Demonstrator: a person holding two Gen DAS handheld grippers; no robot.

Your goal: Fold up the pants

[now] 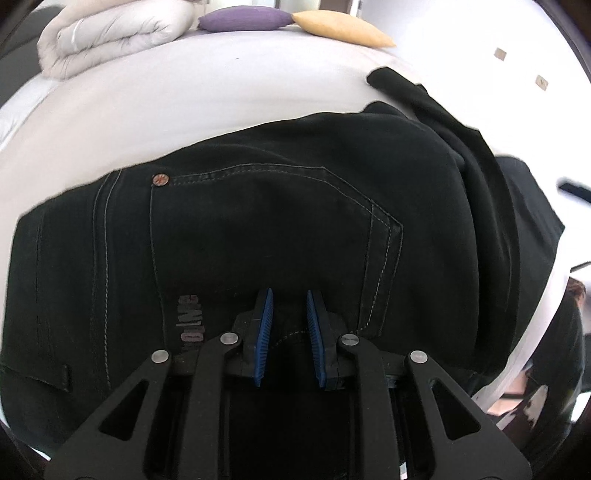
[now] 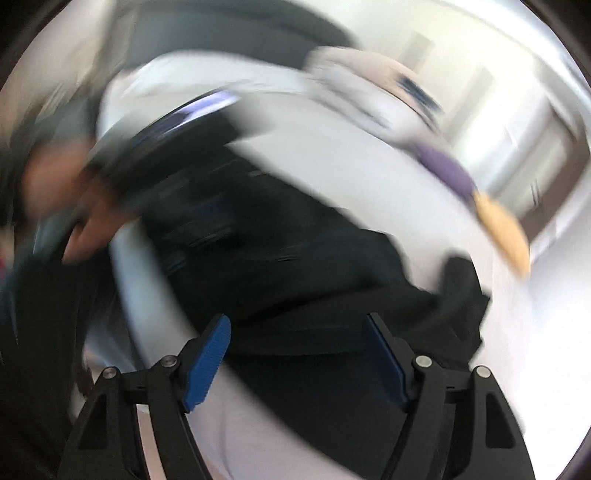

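Black pants (image 1: 280, 229) lie on a white bed (image 1: 221, 92), back pocket with grey stitching and a copper rivet (image 1: 161, 180) facing up. A leg end (image 1: 391, 83) reaches the far right. My left gripper (image 1: 290, 295) hovers low over the waist edge below the pocket; its blue pads (image 1: 264, 332) stand a narrow gap apart with nothing clamped. The right wrist view is motion-blurred: my right gripper (image 2: 297, 325) is wide open above the pants (image 2: 295, 251), blue pads (image 2: 207, 362) spread, holding nothing.
A folded white duvet (image 1: 110, 33), a purple cushion (image 1: 243, 18) and a yellow cushion (image 1: 343, 27) sit at the bed's far end. The bed edge (image 1: 535, 332) drops off on the right. A person's hand (image 2: 88, 229) shows blurred at left.
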